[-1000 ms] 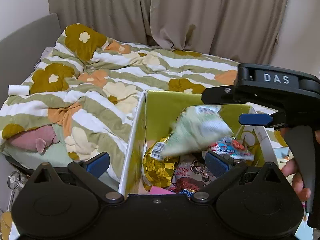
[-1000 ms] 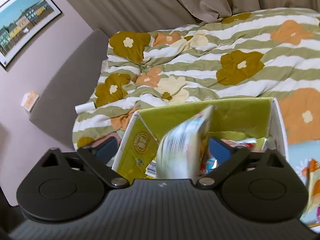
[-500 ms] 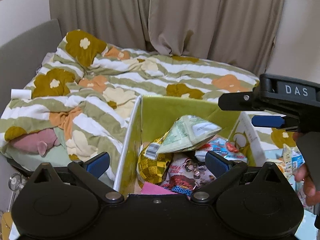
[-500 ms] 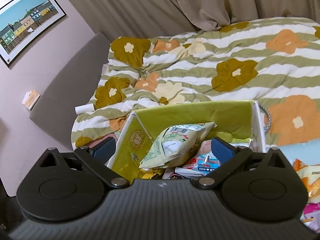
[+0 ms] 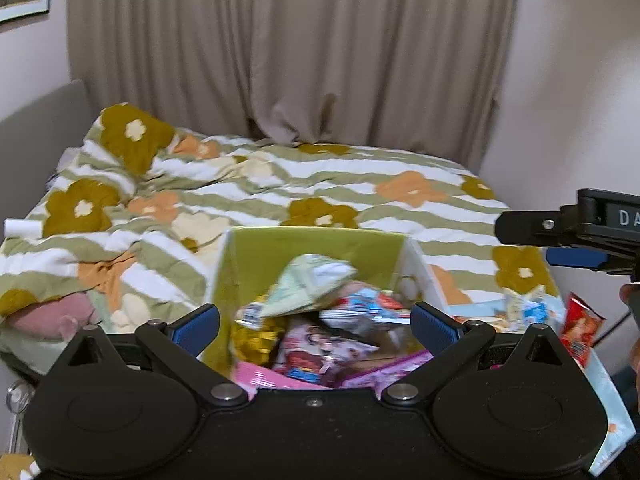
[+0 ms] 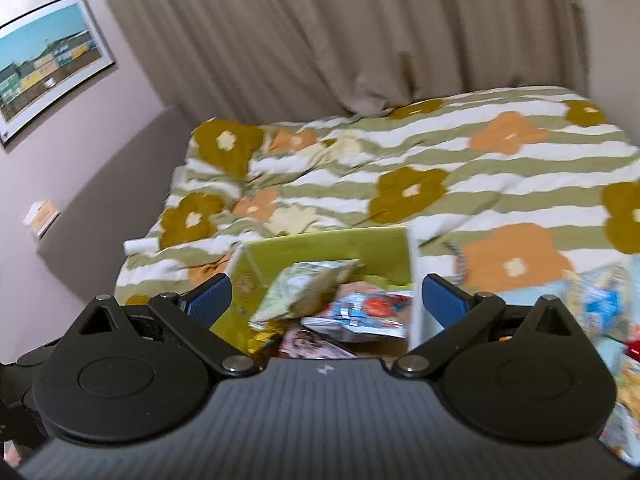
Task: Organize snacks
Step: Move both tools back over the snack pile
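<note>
Fingers of both the left gripper (image 5: 315, 322) and right gripper (image 6: 327, 298) spread wide — empty — above the snack box (image 5: 308, 242).

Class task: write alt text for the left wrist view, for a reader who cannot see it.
An open green box of snack packets sits on a bed with a flowered striped quilt, a pale green bag lying on top. The left gripper hangs open and empty before it; more snacks lie to the right.

Ahead of your gripper, a yellow-green box (image 5: 304, 248) holds a pale green packet (image 5: 308, 286); beyond it, a green-and-white striped duvet (image 5: 248, 188) with mustard and orange flowers.
</note>
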Action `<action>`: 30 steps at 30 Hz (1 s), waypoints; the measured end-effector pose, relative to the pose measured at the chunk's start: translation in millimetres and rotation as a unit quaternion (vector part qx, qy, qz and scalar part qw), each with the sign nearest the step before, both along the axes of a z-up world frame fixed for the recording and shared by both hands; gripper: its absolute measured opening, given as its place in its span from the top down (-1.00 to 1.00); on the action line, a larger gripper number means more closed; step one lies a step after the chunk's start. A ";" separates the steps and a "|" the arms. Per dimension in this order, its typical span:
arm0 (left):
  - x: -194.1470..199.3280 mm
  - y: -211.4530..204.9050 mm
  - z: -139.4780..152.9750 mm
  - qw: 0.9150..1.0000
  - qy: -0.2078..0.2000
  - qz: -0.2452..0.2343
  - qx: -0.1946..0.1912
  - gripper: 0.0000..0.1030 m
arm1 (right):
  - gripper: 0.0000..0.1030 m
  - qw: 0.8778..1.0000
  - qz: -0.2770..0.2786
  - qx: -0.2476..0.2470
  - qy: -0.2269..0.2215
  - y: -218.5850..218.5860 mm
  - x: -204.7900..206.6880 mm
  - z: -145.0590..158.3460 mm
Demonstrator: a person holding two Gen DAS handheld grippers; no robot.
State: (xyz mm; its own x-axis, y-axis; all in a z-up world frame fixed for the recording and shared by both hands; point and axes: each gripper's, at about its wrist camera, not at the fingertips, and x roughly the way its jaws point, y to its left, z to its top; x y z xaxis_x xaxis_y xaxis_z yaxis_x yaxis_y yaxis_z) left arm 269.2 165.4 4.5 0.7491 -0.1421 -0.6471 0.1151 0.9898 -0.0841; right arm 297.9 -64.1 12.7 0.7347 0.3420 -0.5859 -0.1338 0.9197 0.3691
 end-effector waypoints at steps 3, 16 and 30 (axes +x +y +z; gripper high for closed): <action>-8.1 -15.1 4.2 1.000 -0.005 -0.019 -0.008 -1.00 | -1.00 1.000 -0.025 -0.010 -0.005 -25.6 -19.3 5.3; -34.8 -126.5 0.8 0.998 -0.009 -0.069 -0.008 -1.00 | -1.00 0.995 -0.077 -0.064 -0.007 -152.1 -79.6 -10.8; -29.0 -248.0 -65.1 0.996 0.059 -0.067 -0.004 -0.99 | -1.00 0.995 -0.059 -0.034 0.072 -267.6 -69.8 -87.5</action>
